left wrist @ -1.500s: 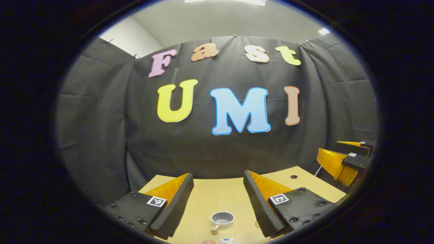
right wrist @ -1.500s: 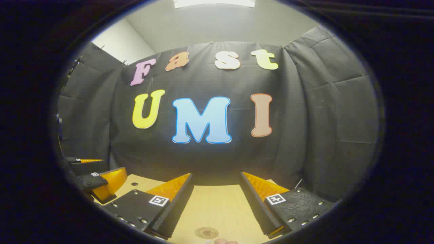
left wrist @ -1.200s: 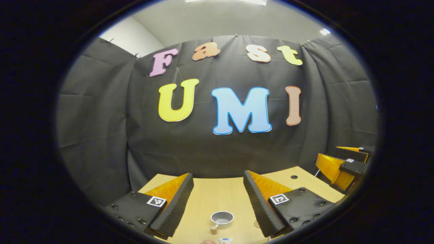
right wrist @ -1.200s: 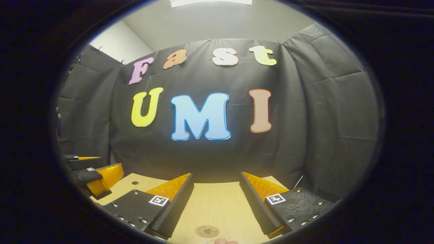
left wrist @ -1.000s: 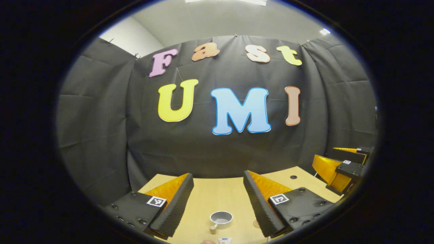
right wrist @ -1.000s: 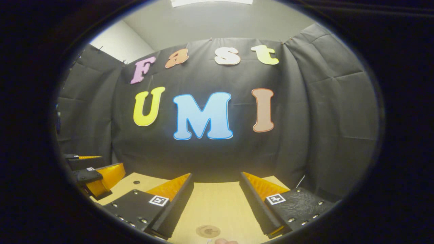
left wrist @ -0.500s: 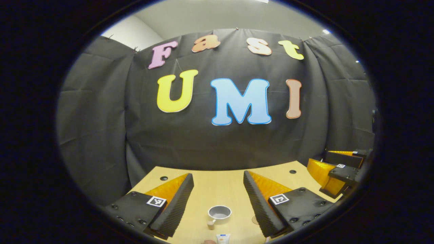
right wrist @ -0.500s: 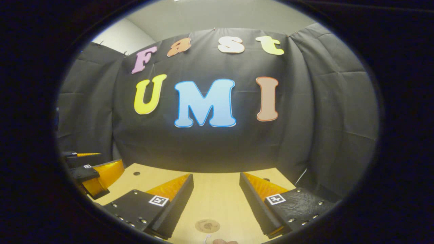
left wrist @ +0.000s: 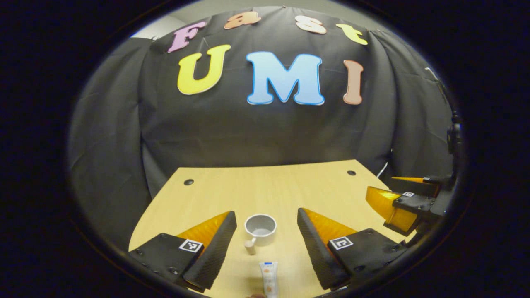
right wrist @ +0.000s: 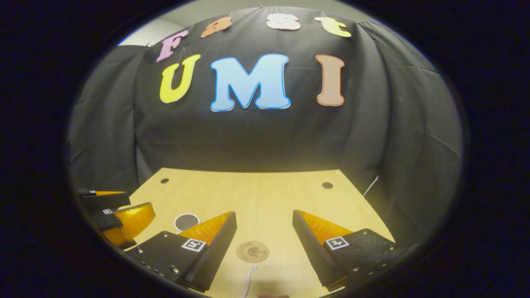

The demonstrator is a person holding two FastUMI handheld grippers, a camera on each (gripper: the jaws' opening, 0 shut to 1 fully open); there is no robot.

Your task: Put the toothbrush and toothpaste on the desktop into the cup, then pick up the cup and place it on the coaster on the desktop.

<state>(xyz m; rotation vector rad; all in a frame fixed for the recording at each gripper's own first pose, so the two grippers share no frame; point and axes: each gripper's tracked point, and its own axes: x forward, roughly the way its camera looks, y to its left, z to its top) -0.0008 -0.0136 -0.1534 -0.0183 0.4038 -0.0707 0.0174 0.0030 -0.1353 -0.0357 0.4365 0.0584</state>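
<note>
the table (left wrist: 232, 194) is now seen more fully, both views having been tilted down. the cup (left wrist: 260, 229), toothpaste (left wrist: 268, 278), toothbrush (right wrist: 248, 280) and coaster (right wrist: 252, 251) are revealed ahead of the left gripper (left wrist: 267, 238) and right gripper (right wrist: 264, 238), both held open and empty, so nothing is yet grasped.

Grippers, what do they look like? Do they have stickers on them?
Yes! The left gripper and the right gripper look the same. Each has two wedge-shaped fingers with ribbed inner faces, like tiny stairs. Each finger sits on a flat plate dotted with small round screws. On each plate is a square black-and-white marker, like a little puzzle sticker.
</note>
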